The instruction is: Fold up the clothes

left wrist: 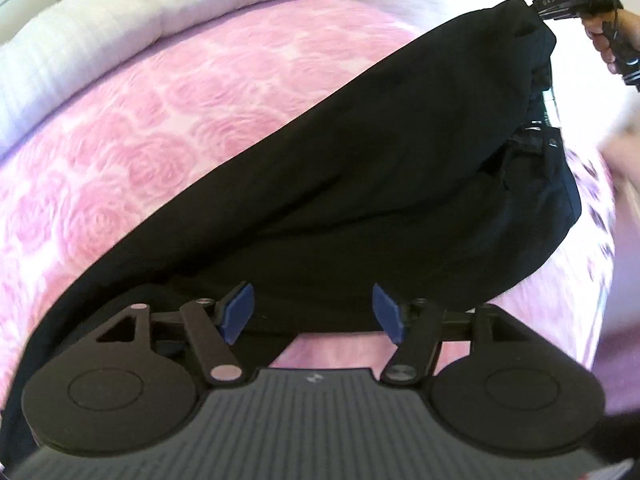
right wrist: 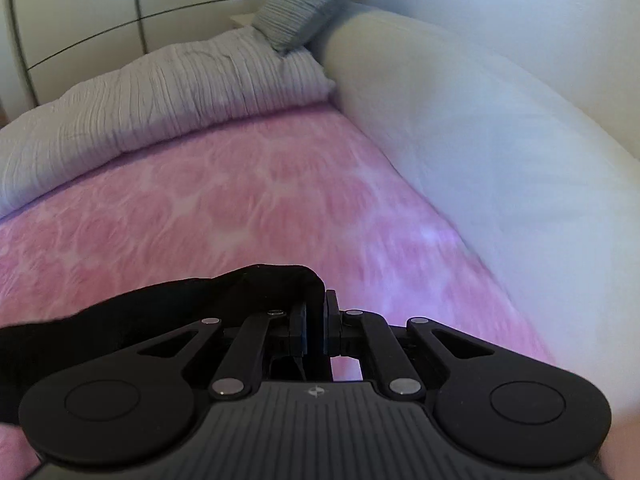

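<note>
A black garment hangs stretched over the pink rose-patterned bed cover. My left gripper is open, its blue pads apart at the garment's lower edge, with nothing between them. My right gripper is shut on a fold of the black garment and holds it above the bed. In the left wrist view the right gripper is at the top right, pinching the garment's raised corner.
A rolled grey-white duvet lies along the far edge of the bed. A white padded wall or headboard runs along the right. A grey striped pillow and white cupboards stand behind.
</note>
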